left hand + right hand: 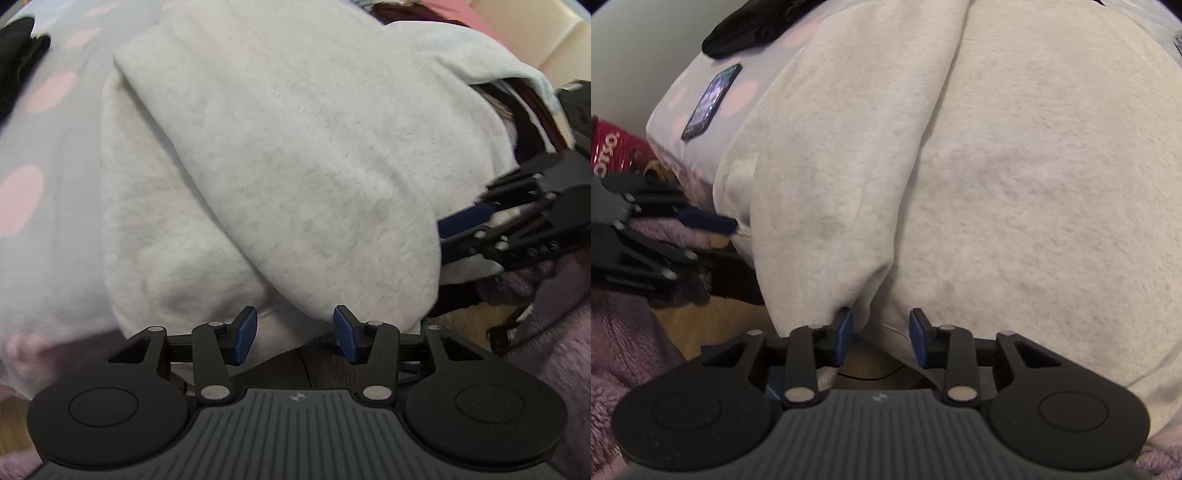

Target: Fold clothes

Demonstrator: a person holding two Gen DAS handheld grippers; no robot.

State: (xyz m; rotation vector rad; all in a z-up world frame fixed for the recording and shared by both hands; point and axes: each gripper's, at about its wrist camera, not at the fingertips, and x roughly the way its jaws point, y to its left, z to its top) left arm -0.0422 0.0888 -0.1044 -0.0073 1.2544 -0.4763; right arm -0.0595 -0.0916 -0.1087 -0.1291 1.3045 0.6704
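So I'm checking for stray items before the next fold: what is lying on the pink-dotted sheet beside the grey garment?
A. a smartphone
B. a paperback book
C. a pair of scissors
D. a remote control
A: in the right wrist view a smartphone with a lit screen lies flat on the pink-dotted sheet, left of the light grey garment.

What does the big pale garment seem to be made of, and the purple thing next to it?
Pale garment: probably cotton-blend fleece or sweatshirt knit; matte, light heathered grey, with a soft brushed nap and thick rounded folds. Purple thing: likely plush synthetic fleece; its shaggy, clumped pile looks fuzzy and dull.
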